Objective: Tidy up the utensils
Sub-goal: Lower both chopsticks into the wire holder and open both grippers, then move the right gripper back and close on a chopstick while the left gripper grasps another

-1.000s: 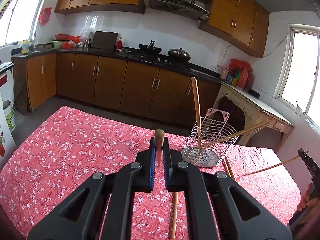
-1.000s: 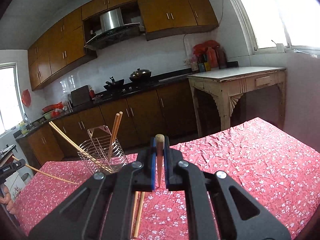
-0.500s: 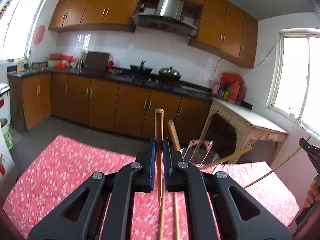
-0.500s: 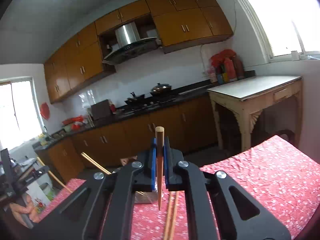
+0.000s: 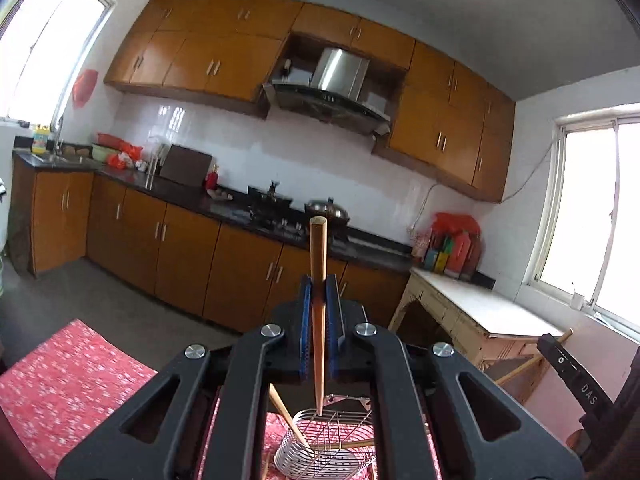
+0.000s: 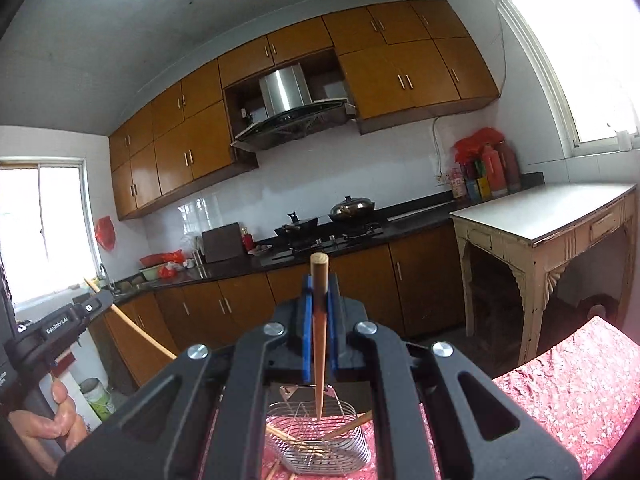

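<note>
Overhead, both chopsticks jaw-clamped, tips just above basket rim.

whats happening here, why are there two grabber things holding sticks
A person is sorting chopsticks into a wire basket on a red floral tablecloth. Each hand-held gripper is shut on one chopstick: the left gripper holds a chopstick upright with its tip just above the basket, and the right gripper holds its own chopstick the same way. A few chopsticks already lie in the basket; neither held one has been released yet.
</note>
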